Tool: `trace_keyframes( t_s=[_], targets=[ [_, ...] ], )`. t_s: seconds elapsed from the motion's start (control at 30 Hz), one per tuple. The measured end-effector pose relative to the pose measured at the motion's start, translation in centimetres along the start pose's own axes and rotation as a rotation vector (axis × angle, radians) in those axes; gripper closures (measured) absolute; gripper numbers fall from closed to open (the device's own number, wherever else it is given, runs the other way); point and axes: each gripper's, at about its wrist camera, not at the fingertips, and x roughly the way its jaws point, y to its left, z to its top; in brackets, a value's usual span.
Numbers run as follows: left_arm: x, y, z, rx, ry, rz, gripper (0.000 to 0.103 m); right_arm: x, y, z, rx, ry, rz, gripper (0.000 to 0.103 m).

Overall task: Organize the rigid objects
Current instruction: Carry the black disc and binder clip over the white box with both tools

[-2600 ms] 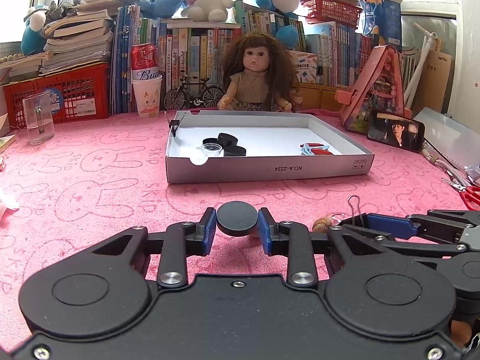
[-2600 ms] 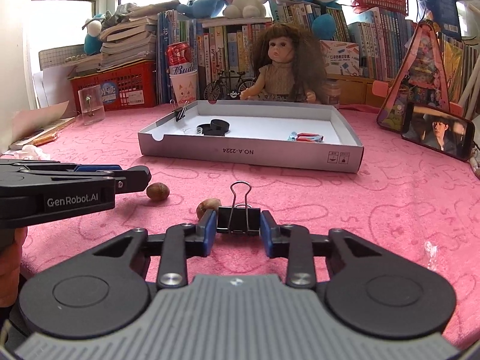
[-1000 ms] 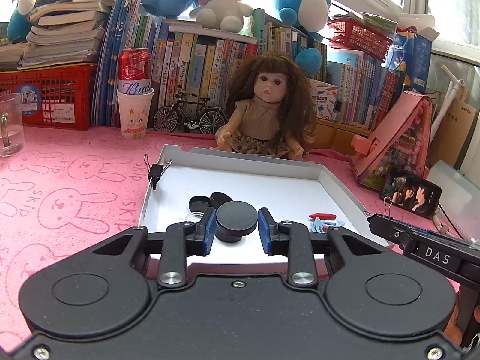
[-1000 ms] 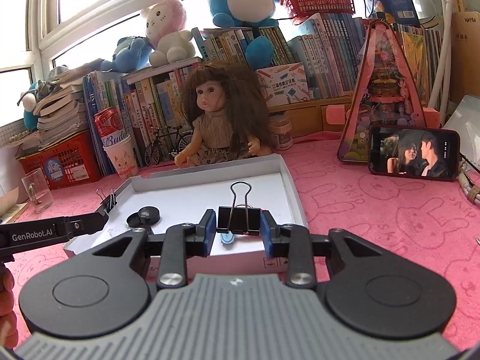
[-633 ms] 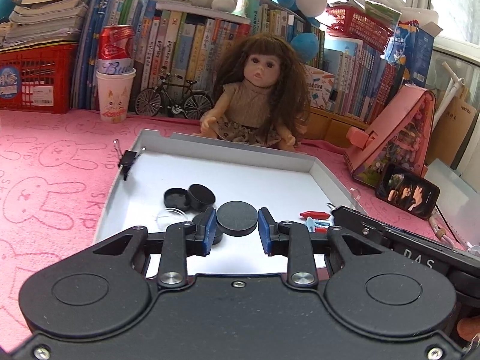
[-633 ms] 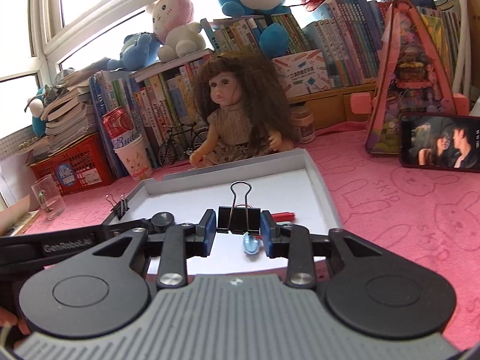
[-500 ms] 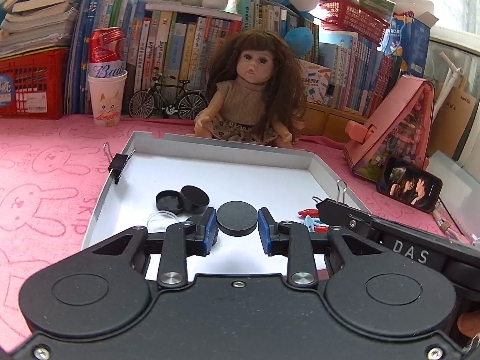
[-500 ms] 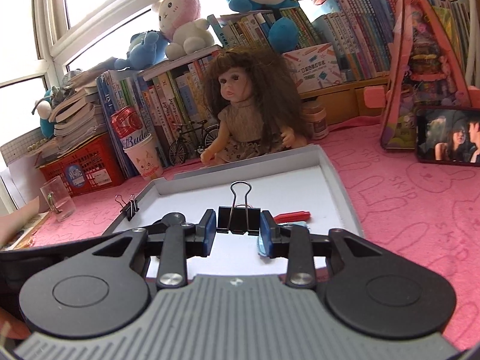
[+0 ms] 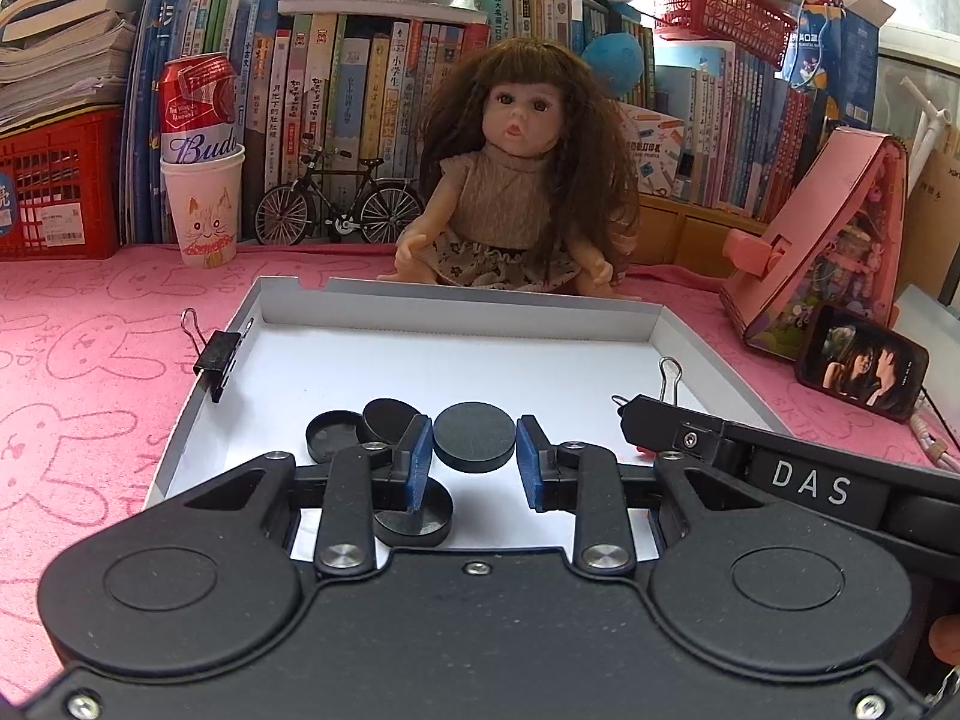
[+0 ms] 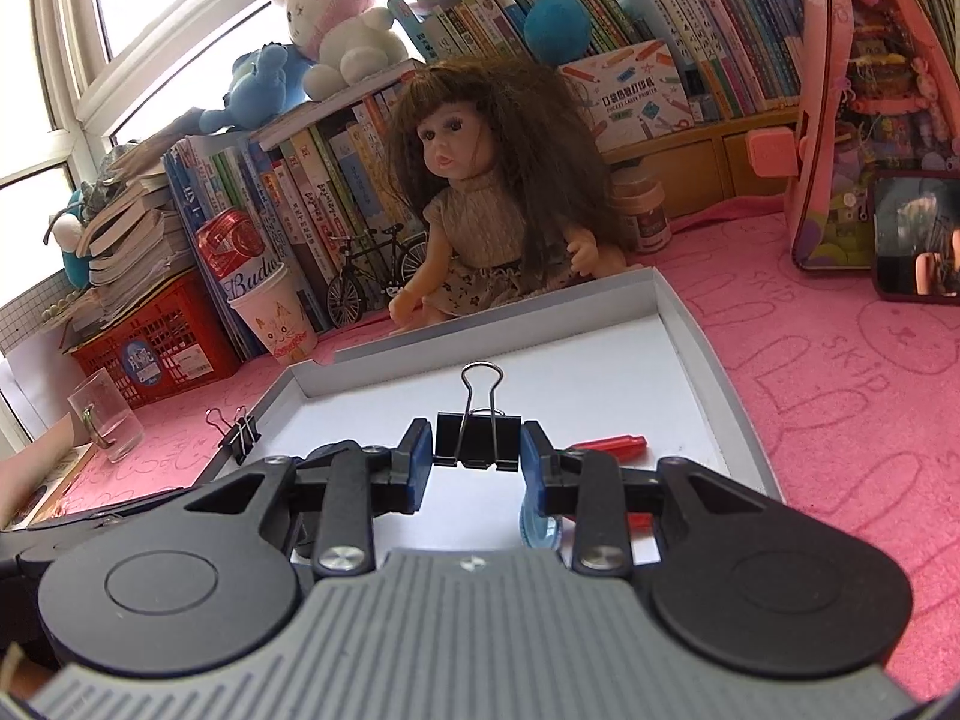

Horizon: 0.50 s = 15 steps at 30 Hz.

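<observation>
My left gripper [image 9: 474, 453] is shut on a black round cap [image 9: 475, 437] and hangs over the near part of the white shallow box [image 9: 456, 306]. Below it several black caps [image 9: 336, 433] lie on the box floor. A black binder clip [image 9: 219, 354] is clamped on the box's left wall. My right gripper [image 10: 477, 459] is shut on a black binder clip [image 10: 477, 441] with its wire loop up, also above the box [image 10: 678, 312]. A red piece [image 10: 609, 443] and a blue piece [image 10: 540, 531] lie under it. The right gripper's tip [image 9: 636, 417] shows in the left wrist view.
A doll [image 9: 516, 180] sits right behind the box. A paper cup with a can [image 9: 201, 204], a toy bicycle [image 9: 339, 204], books and a red crate [image 9: 54, 186] line the back. A pink house model [image 9: 840, 240] and a phone [image 9: 861, 372] stand to the right, a glass [image 10: 105, 414] to the left.
Both grippers have moved forward and slightly down over the box, still gripping the cap and the clip. The box and doll look nearer and larger; the right gripper has rolled a little.
</observation>
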Motion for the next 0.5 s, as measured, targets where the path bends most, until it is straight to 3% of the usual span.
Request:
trace_keyframes(
  t_s=[0.5],
  targets=[
    [1.04,0.26,-0.05,-0.006,0.049,0.028,0.075,0.58,0.13,-0.16,-0.013,0.028,-0.018,0.066]
  ],
)
